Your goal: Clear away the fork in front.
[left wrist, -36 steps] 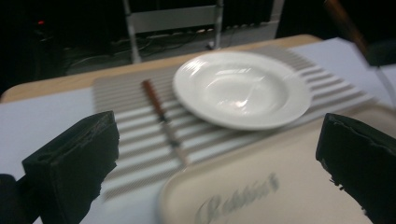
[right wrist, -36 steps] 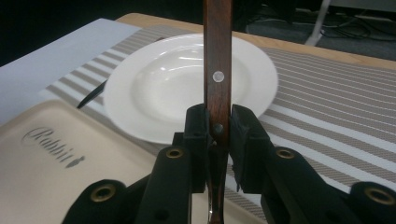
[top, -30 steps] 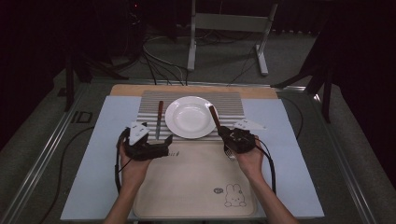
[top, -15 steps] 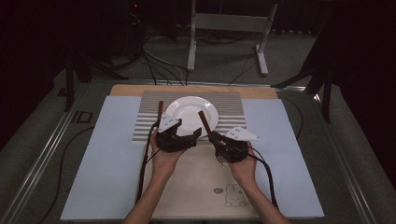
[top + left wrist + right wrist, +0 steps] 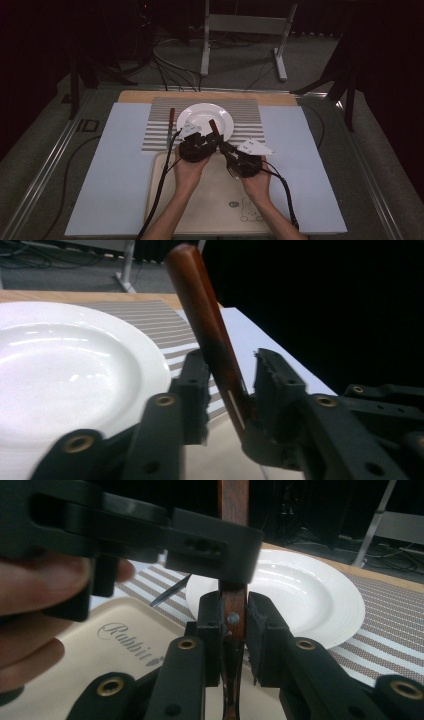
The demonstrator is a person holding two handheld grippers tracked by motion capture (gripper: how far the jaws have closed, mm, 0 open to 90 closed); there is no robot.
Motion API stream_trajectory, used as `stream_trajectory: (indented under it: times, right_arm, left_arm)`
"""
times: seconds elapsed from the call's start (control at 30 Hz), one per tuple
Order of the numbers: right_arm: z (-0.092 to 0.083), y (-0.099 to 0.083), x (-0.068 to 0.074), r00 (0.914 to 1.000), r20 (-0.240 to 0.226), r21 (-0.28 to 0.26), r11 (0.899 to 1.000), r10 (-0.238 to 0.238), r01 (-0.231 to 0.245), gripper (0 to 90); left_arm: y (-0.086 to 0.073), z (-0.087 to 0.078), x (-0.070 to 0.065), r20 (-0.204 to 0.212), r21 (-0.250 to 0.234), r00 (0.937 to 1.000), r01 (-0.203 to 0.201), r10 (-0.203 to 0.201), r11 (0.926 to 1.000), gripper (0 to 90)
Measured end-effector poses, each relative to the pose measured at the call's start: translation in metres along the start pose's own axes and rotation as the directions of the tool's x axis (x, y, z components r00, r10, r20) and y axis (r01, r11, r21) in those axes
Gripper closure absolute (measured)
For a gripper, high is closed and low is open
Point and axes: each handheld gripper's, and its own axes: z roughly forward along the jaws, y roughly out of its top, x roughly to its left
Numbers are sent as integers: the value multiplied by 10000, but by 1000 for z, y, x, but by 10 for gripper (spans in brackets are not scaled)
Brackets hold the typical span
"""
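Observation:
A fork with a brown wooden handle stands tilted over the near rim of the white plate. My right gripper is shut on it low down, at the riveted neck. My left gripper has just been closing, with the handle between its jaws. It now grips the handle just above the right gripper's hold. In the left gripper view its own jaws flank the wood closely. A second wooden-handled utensil lies on the striped mat, left of the plate.
The plate rests on a grey striped placemat, on a pale blue sheet. A cream tray with a rabbit print lies under both hands. Cables trail from the grippers toward the near edge. Stand legs and cables fill the floor behind the table.
My left hand moved right from beside the plate to the fork, and its jaws closed around the handle. The right hand carried the fork left, toward the middle.

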Motion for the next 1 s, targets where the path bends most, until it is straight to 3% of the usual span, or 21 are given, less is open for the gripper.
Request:
stream_trajectory:
  times: [0.07, 0.23, 0.4, 0.53, 0.73, 1.0]
  right_arm:
    - [0, 0, 0, 10000, -2, -45, 10000, 57, -57, 782]
    - [-2, 1, 0, 9999, -51, -101, 9999, 135, -136, 769]
    - [-1, 2, -1, 9996, -240, 201, 9996, 179, -175, 353]
    - [-3, 3, -6, 9988, -234, 418, 9982, 436, -426, 216]
    - [-9, 2, -12, 9984, -28, 551, 9969, 560, -557, 156]
    - [-21, 0, -22, 9977, 490, 258, 9985, 472, -485, 136]
  left_arm:
    - [0, 0, 1, 379, -90, 9991, 177, -173, 9998, 783]
    - [0, -1, 0, 492, -117, 9987, 114, -109, 9999, 805]
    - [2, -2, -2, 406, -66, 9991, -84, 87, 9999, 806]
    - [4, -3, -3, 372, -37, 9991, -181, 182, 9998, 805]
    - [6, -3, -4, 312, 9, 9991, -299, 299, 9996, 804]
    - [10, -6, -4, 312, 64, 9986, -431, 429, 9990, 804]
